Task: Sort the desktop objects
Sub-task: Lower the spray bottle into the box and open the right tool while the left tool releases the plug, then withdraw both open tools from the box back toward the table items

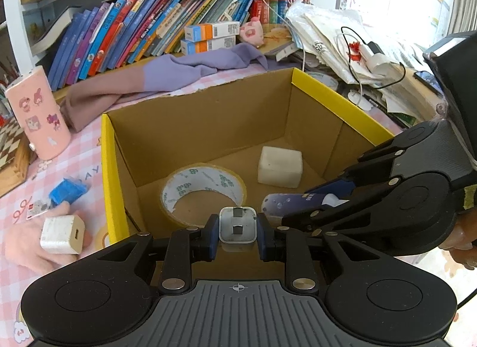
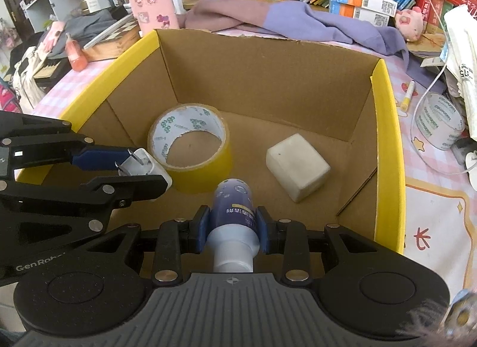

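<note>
An open cardboard box with a yellow rim (image 1: 108, 168) (image 2: 387, 126) holds a roll of yellowish tape (image 1: 204, 191) (image 2: 190, 147) and a white block (image 1: 280, 166) (image 2: 298, 166). My left gripper (image 1: 237, 235) (image 2: 143, 169) is shut on a small white charger plug (image 1: 237, 223) (image 2: 146, 165), prongs forward, over the box's near left part beside the tape. My right gripper (image 2: 233, 227) (image 1: 307, 202) is shut on a purple bottle with a white cap end (image 2: 234, 206) (image 1: 286, 202), which points down into the box between tape and block.
Left of the box lie a second white charger (image 1: 62, 235) on something soft and pink, a blue object (image 1: 67, 191) and a pink cylinder with stickers (image 1: 38, 117). A purple cloth (image 1: 179, 72) and books lie behind. To the right are another tape roll (image 2: 439, 124), a pen (image 2: 407, 96), cables and papers.
</note>
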`<action>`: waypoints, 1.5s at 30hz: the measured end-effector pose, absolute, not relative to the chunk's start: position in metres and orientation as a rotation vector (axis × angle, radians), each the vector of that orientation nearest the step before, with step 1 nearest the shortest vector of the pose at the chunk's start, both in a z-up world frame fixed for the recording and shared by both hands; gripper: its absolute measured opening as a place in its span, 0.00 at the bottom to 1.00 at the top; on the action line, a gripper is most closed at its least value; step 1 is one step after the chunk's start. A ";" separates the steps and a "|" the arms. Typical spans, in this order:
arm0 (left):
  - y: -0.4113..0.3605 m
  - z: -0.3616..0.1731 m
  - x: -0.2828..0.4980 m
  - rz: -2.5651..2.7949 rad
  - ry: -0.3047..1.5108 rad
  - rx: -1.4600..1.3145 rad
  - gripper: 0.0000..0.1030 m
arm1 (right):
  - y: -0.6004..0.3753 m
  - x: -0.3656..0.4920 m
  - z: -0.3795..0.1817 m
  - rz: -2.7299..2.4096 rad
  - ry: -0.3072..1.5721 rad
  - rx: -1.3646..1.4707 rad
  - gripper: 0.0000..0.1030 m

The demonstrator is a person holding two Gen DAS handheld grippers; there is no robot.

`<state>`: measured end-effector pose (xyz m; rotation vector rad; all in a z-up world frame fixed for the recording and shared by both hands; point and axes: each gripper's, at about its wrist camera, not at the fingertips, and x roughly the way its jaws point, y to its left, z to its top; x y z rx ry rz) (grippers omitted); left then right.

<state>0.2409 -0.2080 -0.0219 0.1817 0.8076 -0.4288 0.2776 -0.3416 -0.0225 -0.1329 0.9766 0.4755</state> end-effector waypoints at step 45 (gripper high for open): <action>-0.143 0.023 0.138 -0.343 0.622 0.032 0.82 | -0.371 0.134 0.030 0.061 0.656 -0.006 0.54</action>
